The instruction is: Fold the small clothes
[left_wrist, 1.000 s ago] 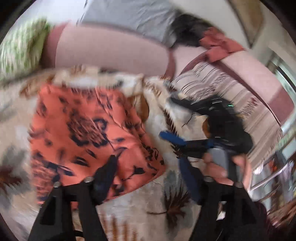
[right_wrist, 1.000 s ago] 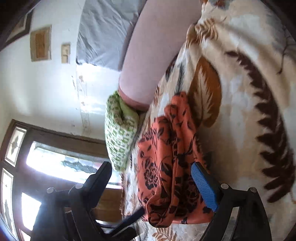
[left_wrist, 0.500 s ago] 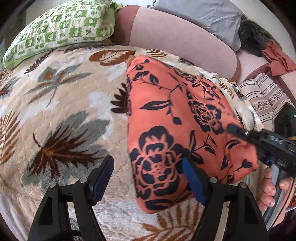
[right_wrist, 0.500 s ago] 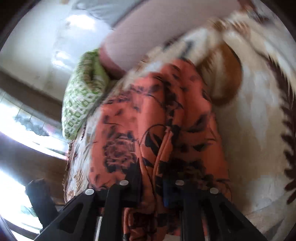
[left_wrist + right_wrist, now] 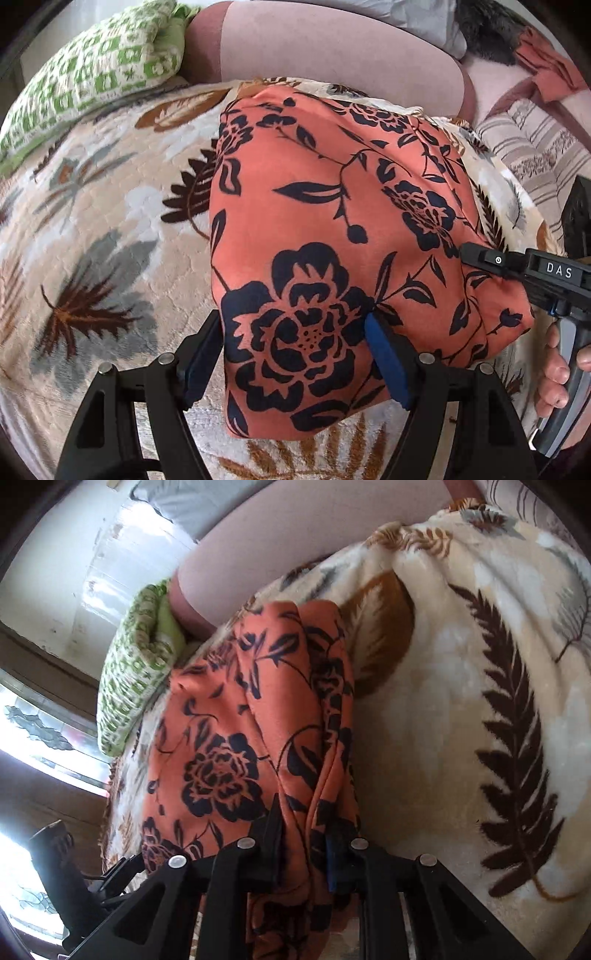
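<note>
**A:** Where is the garment?

**B:** An orange floral garment [image 5: 332,229], printed with dark navy flowers, lies folded on a cream leaf-patterned blanket [image 5: 103,236] covering a bed. A green checked pillow [image 5: 96,70] sits at ten o'clock, and a pink bolster [image 5: 332,62] at twelve o'clock.

**A:** What are the tongs doing?

**B:** The left tongs [image 5: 295,358] are released, spread wide astride the garment's near corner at six o'clock, their blue pads not pressing the cloth. The right tongs [image 5: 303,849] are clenched on the garment's bunched edge, having just eased slightly with the cloth between them. In the left view they enter at three o'clock, a hand [image 5: 557,365] around their handle.
</note>
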The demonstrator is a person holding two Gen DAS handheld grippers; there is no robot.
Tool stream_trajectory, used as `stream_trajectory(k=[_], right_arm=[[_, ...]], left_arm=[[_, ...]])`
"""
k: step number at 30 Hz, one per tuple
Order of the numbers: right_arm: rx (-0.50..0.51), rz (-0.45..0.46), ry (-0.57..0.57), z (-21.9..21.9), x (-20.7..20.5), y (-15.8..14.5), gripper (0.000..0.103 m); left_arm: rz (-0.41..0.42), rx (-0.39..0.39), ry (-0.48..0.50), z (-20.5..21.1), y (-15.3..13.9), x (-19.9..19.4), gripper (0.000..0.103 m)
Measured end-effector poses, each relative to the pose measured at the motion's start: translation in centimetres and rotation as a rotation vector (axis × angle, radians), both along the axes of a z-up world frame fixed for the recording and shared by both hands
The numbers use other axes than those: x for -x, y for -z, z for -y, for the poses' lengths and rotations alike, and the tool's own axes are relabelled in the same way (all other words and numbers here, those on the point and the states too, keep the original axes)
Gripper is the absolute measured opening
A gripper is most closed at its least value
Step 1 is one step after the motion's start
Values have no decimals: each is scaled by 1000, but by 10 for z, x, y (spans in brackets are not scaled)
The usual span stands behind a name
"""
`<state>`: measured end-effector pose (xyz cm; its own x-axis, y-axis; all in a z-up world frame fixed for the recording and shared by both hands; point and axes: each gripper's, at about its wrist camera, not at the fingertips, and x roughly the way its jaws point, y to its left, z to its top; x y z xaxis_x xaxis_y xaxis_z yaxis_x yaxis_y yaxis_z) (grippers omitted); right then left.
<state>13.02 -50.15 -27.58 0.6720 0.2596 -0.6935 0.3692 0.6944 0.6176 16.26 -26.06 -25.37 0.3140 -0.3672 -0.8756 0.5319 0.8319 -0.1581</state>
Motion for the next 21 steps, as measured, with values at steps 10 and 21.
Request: stream_trajectory(k=[10,21], right_arm=[[-19,-3,8,9,2,-7,25],[181,211,175,13,27,-58,26]], left_arm=[[146,-74,-13,5,-25,4,77],[178,-113,-4,10,-26,0,77]])
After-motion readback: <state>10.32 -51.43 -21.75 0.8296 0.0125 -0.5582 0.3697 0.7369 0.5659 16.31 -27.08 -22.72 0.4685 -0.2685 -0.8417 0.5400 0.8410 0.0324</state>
